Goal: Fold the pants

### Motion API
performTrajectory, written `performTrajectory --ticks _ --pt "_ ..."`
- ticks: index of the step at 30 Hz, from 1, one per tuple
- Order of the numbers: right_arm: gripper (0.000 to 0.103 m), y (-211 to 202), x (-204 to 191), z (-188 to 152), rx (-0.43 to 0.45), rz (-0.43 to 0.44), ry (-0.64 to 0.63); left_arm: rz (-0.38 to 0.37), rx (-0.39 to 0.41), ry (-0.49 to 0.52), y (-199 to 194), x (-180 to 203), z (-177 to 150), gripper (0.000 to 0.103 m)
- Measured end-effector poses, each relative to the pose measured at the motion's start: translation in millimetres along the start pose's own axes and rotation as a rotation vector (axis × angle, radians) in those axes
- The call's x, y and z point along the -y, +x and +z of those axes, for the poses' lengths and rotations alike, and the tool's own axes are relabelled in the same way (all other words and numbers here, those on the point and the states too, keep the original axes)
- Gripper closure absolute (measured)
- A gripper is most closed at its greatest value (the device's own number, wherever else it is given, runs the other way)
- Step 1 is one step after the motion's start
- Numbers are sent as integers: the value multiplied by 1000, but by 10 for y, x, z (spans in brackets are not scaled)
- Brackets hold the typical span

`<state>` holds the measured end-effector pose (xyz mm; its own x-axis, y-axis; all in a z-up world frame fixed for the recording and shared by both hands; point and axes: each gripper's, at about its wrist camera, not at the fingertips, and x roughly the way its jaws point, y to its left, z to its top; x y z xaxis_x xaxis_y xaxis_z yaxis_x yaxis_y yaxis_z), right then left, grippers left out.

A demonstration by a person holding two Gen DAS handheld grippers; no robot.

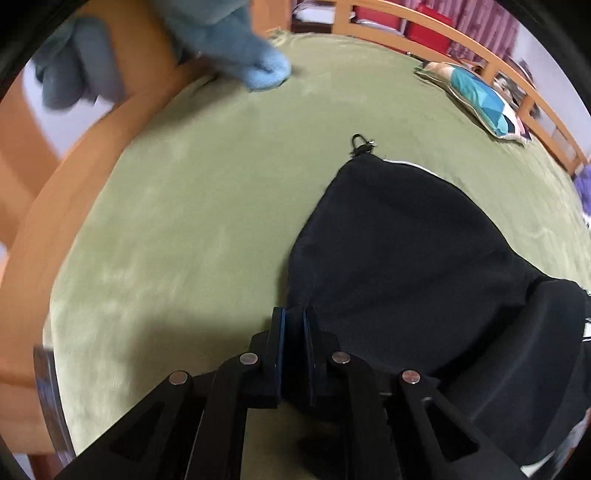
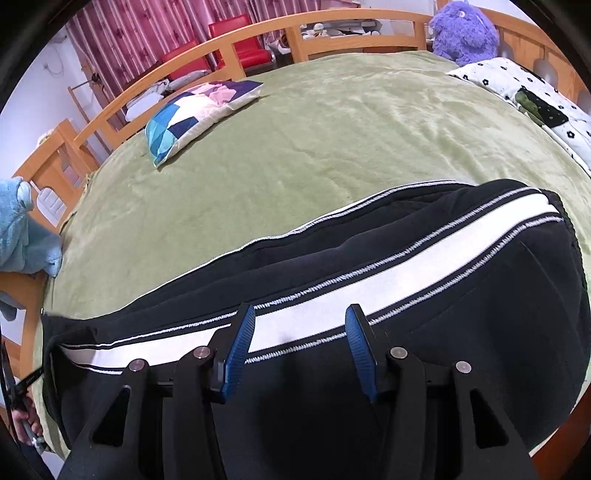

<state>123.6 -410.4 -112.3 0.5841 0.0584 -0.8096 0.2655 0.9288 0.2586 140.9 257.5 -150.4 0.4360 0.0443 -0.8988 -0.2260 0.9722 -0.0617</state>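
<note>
The left tool (image 1: 291, 325) has its fingers pinched nearly together on a fold of dark cloth. The right tool (image 2: 299, 325) has its fingers spread wide apart, gripping nothing.

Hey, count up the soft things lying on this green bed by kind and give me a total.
Pants: 1
Cushion: 1
Purple plush toy: 1
Flowered quilt: 1
Blue towel: 1
Total: 5

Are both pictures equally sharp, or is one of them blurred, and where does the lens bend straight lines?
Left wrist view: motion blur smears the blue plush toy and the wooden bed frame, while the left gripper, closed on the black pants, stays sharper. Right wrist view: sharp throughout; the fisheye bows the bed rail and the pants' white stripe.
</note>
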Motion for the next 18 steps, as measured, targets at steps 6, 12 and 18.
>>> performTrajectory --ticks 6,12,18 --pt "53 -145 262 -13 19 -10 17 77 37 52 -227 289 112 80" --pt "53 -431 786 -33 70 -88 34 31 99 101 -528 893 304 45" --pt "36 -740 1713 -111 117 -191 156 -13 137 228 -669 1735 345 44"
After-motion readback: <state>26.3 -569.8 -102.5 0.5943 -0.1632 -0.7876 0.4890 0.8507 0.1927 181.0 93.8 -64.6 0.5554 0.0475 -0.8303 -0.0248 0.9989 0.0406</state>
